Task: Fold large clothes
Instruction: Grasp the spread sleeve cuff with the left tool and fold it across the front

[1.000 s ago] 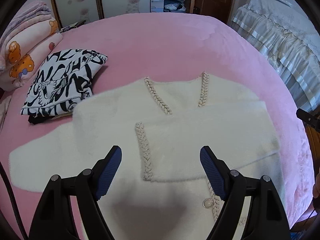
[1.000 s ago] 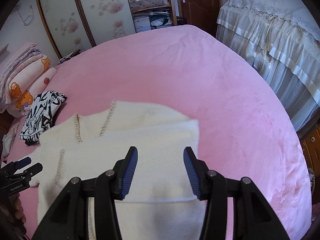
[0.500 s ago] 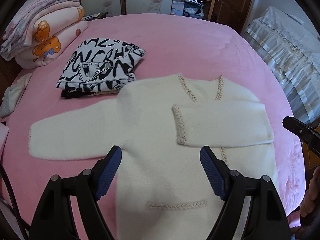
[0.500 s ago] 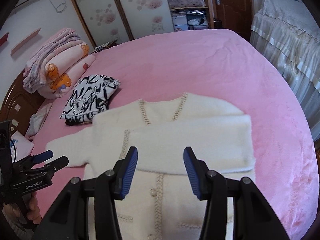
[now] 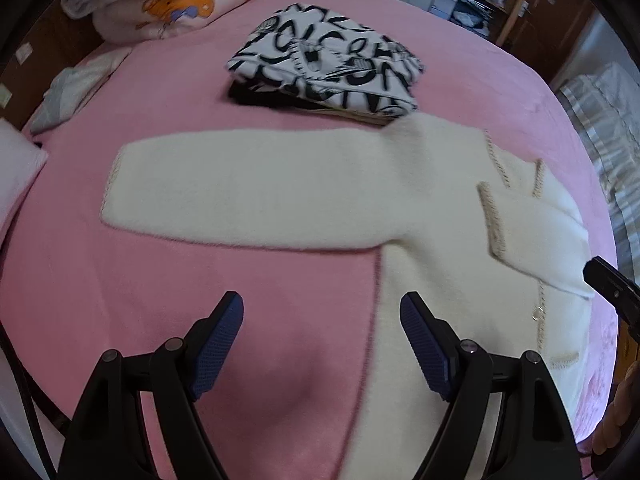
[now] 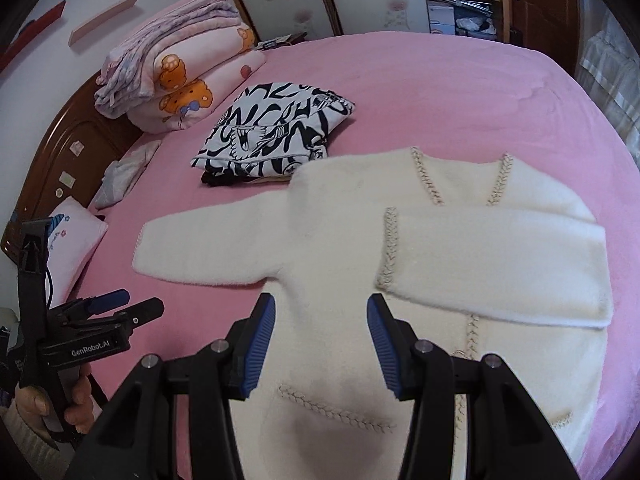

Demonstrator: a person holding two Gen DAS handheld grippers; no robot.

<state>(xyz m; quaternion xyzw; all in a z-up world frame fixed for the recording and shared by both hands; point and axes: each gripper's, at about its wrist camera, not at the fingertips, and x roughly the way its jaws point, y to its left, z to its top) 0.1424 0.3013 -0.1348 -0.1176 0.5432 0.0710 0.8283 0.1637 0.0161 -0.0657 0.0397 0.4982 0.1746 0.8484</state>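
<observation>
Left wrist view: the left gripper point(image 5: 322, 340) points down at the pink bedspread point(image 5: 160, 300). Its jaws stand wide apart with nothing between them; the blue pads touch no fabric. The cream cardigan point(image 5: 440, 280) lies flat on the bedspread, its body to the right of the gripper. One sleeve point(image 5: 248, 188) extends straight out to the left, lying flat. The other sleeve is folded across the chest, its braided cuff point(image 5: 493, 220) facing left. A folded black-and-white patterned garment point(image 5: 332, 68) sits beyond the extended sleeve, its near corner just beside the cardigan's shoulder. Folded bedding with a bear print point(image 5: 172, 4) is stacked at the far left. The tip of the right gripper enters at the right edge.

Right wrist view: the right gripper point(image 6: 322, 348) hovers over the lower body of the cardigan point(image 6: 340, 240). Its jaws are partly apart and empty; the pads are clear of the fabric. The folded sleeve point(image 6: 500, 268) lies across the chest to the right. The extended sleeve point(image 6: 208, 248) reaches left. The left gripper point(image 6: 124, 306), held in a hand point(image 6: 60, 404), is visible at lower left, over the bed's edge.
</observation>
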